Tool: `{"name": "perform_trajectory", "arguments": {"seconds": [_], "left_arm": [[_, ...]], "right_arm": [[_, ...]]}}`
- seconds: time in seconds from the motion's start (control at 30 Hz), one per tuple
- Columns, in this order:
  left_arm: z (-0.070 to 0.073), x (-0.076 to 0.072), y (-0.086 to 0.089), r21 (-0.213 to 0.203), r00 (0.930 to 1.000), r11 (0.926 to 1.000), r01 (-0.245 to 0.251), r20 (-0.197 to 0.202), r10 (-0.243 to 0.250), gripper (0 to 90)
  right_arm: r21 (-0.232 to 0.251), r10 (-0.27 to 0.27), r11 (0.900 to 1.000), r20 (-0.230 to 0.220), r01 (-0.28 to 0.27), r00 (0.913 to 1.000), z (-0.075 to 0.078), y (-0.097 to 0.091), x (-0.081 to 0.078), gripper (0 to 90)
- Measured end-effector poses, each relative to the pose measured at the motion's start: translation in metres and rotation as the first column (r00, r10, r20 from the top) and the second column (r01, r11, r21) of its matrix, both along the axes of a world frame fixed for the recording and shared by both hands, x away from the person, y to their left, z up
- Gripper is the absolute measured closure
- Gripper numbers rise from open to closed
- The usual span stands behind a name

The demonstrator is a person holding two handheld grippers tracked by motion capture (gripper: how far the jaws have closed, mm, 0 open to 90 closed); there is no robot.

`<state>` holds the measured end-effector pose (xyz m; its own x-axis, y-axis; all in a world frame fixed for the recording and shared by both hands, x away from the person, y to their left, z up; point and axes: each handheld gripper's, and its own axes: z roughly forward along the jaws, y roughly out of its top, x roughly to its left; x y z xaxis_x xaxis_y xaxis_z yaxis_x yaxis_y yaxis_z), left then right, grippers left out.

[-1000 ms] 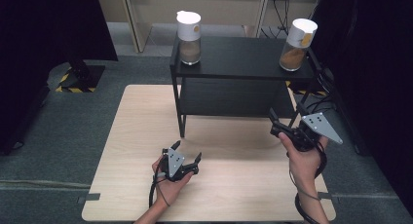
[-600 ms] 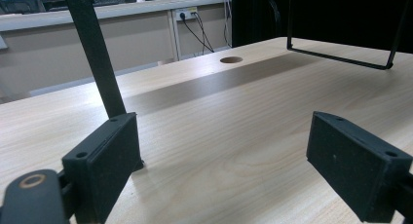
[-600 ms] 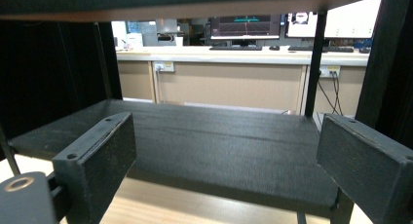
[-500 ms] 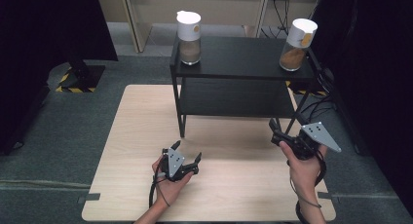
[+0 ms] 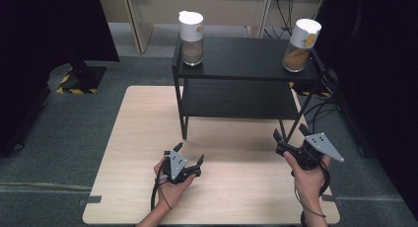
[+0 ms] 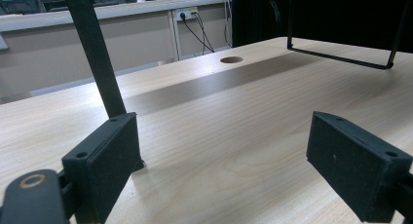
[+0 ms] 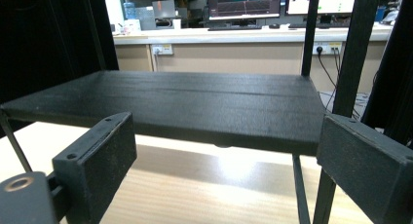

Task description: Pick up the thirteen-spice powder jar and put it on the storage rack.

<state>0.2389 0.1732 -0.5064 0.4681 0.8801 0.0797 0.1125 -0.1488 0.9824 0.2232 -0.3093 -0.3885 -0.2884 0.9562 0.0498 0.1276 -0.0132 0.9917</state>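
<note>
My left gripper [image 5: 188,155]: jaws wide, empty, low over wooden table [image 5: 133,138]. My right gripper [image 5: 290,133]: jaws wide, empty, facing lower board of black shelf [image 5: 241,59]. Two white-lidded jars [image 5: 191,31] stand on shelf top, at opposite ends.
</note>
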Motion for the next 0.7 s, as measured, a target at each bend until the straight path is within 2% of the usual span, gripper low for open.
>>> {"name": "perform_trajectory", "arguments": {"seconds": [0.7], "left_arm": [[0.000,0.000,0.000,-0.001,1.0000,1.0000,-0.001,0.000,0.001,11.9]], "right_arm": [[0.036,0.006,0.9994,-0.067,-0.004,0.9977,-0.043,-0.010,-0.011,8.0]]}}
